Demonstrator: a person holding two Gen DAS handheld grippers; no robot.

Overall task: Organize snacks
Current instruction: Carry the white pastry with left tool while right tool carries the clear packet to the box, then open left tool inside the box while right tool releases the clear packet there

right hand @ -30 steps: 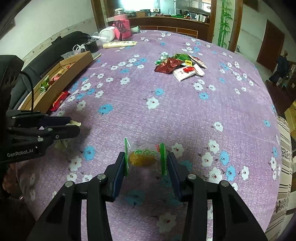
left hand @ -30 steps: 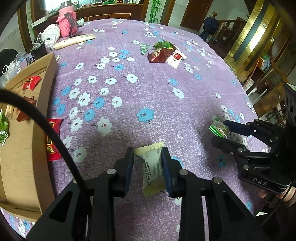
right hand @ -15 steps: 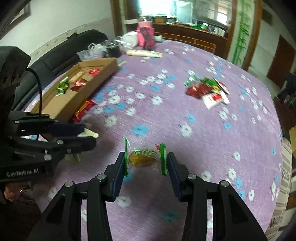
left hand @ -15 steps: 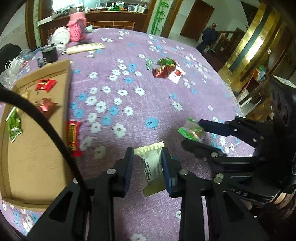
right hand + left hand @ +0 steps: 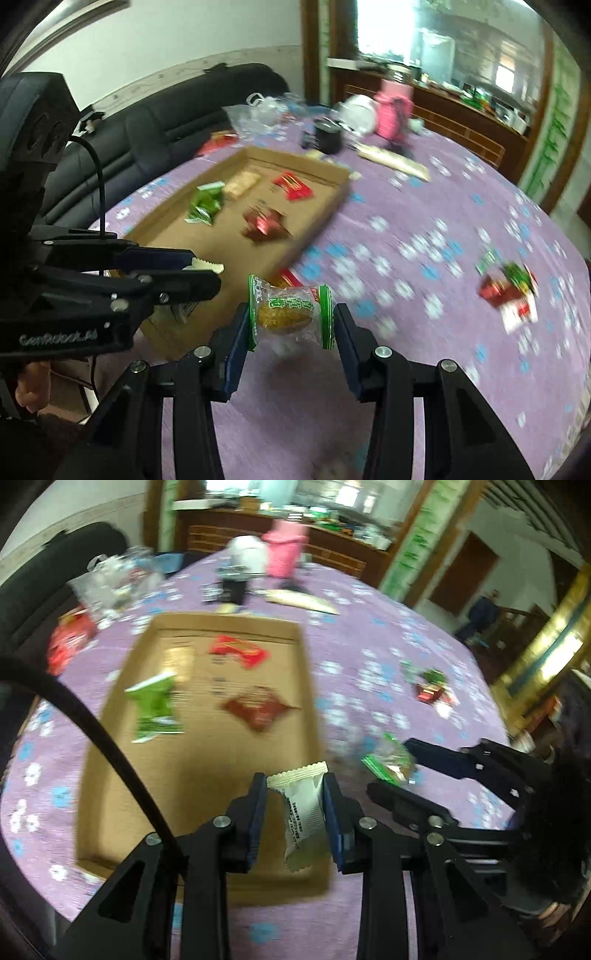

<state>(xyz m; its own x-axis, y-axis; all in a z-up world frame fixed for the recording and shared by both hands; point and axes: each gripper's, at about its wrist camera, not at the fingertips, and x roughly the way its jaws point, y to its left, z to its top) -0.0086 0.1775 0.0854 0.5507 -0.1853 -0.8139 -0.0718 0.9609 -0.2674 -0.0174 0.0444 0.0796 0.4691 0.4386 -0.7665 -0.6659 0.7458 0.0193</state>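
My left gripper (image 5: 294, 805) is shut on a white snack packet (image 5: 303, 812) and holds it over the near right corner of the cardboard tray (image 5: 110, 709). My right gripper (image 5: 290, 325) is shut on a clear green-edged cake packet (image 5: 288, 312), in the air just right of the tray (image 5: 325, 218). The cake packet also shows in the left wrist view (image 5: 388, 762). The tray holds a green packet (image 5: 155, 709), a red packet (image 5: 238, 653), a dark red packet (image 5: 258, 707) and a beige bar (image 5: 242, 184).
A pile of loose snacks (image 5: 509, 291) lies on the purple flowered cloth (image 5: 424, 229) to the right. A red packet (image 5: 288, 278) lies by the tray's right wall. A pink holder (image 5: 284, 552), white plates, a black cup (image 5: 327, 138) and plastic bags stand at the far end.
Both grippers have swung left with their packets. The left one now hangs over the tray's near corner; the right one has come up beside the tray. The view is blurred by motion.
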